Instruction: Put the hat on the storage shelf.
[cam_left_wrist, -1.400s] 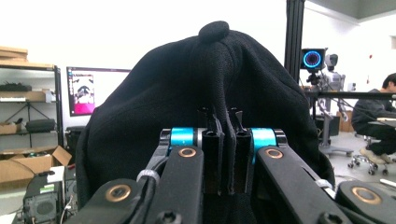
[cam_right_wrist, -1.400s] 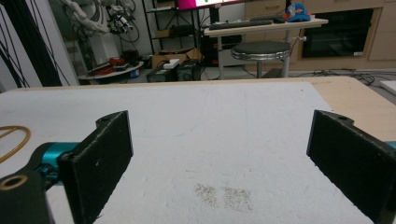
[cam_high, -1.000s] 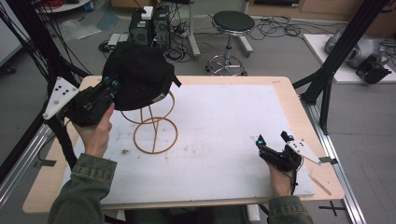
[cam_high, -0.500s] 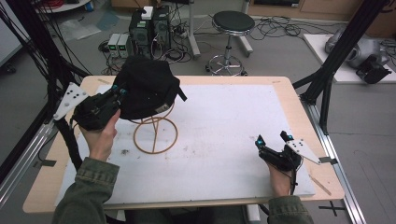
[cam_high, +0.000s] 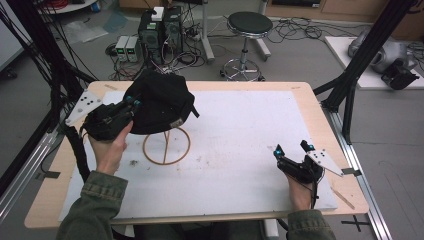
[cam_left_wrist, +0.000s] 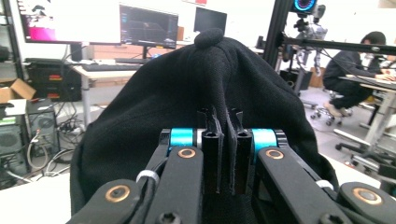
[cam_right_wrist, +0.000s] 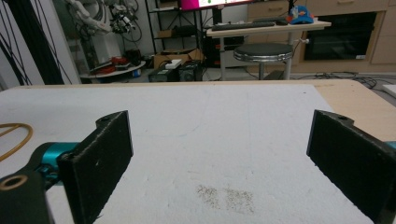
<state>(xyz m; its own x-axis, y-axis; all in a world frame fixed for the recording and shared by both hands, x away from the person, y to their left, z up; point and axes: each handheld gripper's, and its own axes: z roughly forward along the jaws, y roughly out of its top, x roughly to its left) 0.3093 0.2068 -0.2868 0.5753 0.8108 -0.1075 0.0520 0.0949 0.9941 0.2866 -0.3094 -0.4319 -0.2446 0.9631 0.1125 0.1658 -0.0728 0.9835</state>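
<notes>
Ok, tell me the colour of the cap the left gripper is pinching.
Black; the cap shows best in the left gripper view.

Olive-green sleeves (cam_high: 95, 215) are worn. Black grippers carry cyan hubs (cam_left_wrist: 181, 136), brass-ringed pivots (cam_left_wrist: 187, 153), grey three-cornered plates (cam_high: 84, 104) and black cables (cam_high: 80, 155).

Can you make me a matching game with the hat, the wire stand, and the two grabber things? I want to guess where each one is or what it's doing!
Things:
1. black cap
2. wire stand
3. left gripper
4. right gripper

States:
A. jaws wide apart, nothing between them
B. pinching black fabric
C. sitting on top of the stand
D. round ring base on the white board

Pairs: 1-C, 2-D, 3-B, 4-A
</notes>
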